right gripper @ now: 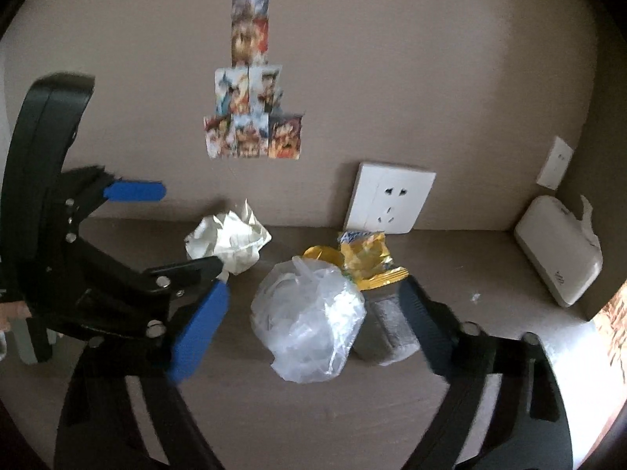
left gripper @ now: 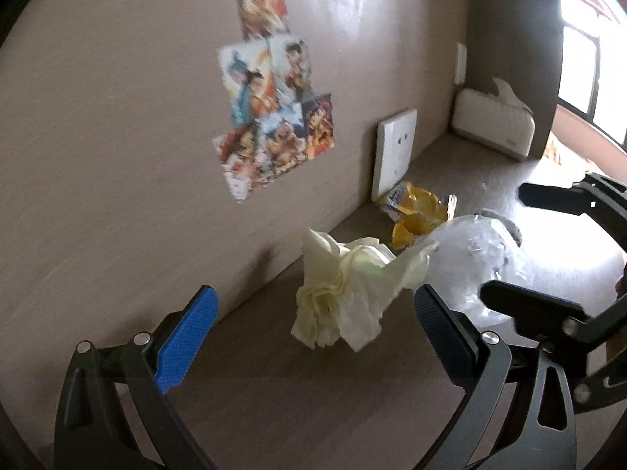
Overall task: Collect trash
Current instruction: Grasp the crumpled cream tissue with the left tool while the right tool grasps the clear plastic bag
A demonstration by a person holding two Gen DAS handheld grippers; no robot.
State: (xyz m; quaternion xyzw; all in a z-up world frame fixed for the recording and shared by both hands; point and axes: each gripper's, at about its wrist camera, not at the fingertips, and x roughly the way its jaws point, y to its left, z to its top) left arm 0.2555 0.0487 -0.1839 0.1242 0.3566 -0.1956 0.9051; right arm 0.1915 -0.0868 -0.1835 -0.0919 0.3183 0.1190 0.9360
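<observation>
1. Lying on the brown desk (right gripper: 450, 258) beside the wall, a crumpled pale tissue (left gripper: 345, 290) is sitting between the spread fingers of the left gripper (left gripper: 313, 317), which is gaping wide and holding nothing; neither blue pad (left gripper: 188, 337) is touching the paper.
2. The right gripper (right gripper: 309, 325) is likewise standing wide open, its fingers flanking a knotted clear plastic bag (right gripper: 309, 325) without pressing on it.
3. A yellow snack wrapper (right gripper: 364, 258) is lying just behind the bag, near the white wall socket (right gripper: 392, 197).
4. A grey, fuzzy item (right gripper: 388, 329) is resting against the bag's right side; it is perhaps a sponge, though blur is making that hard to tell.
5. A white tissue box (right gripper: 556, 250) is sitting in the far right corner, well apart from the trash.
6. Colourful cards (right gripper: 250, 113) are sticking to the wall above the desk.
</observation>
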